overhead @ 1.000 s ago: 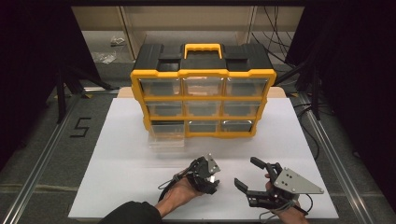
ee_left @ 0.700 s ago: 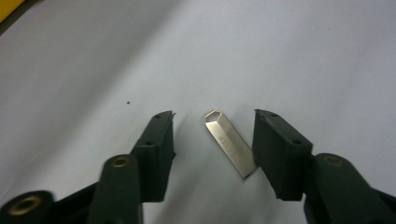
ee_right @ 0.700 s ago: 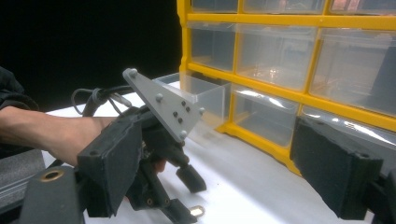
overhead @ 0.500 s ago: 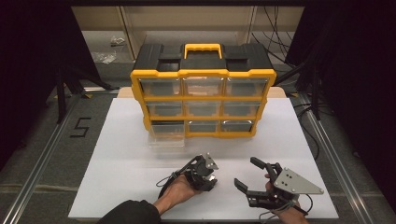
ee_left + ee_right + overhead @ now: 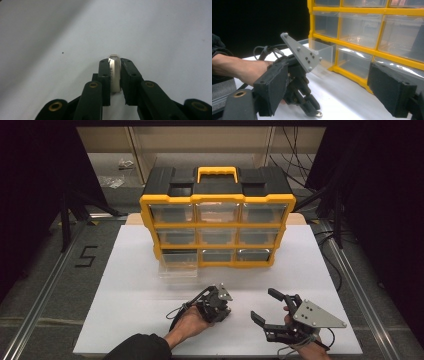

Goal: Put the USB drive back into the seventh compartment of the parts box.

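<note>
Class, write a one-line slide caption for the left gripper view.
Left hand-held gripper pinching a small metal piece above the white table.

A dark figure 5 (image 5: 86,256) is marked on the grey floor (image 5: 45,285) left of the table, seen in the high view. No other writing, label or brand can be read: the yellow drawer cabinet (image 5: 217,200) shows no legible lettering, and the small metal piece (image 5: 115,72) in the left gripper view has faint marks along its edge, too blurred to read.
</note>
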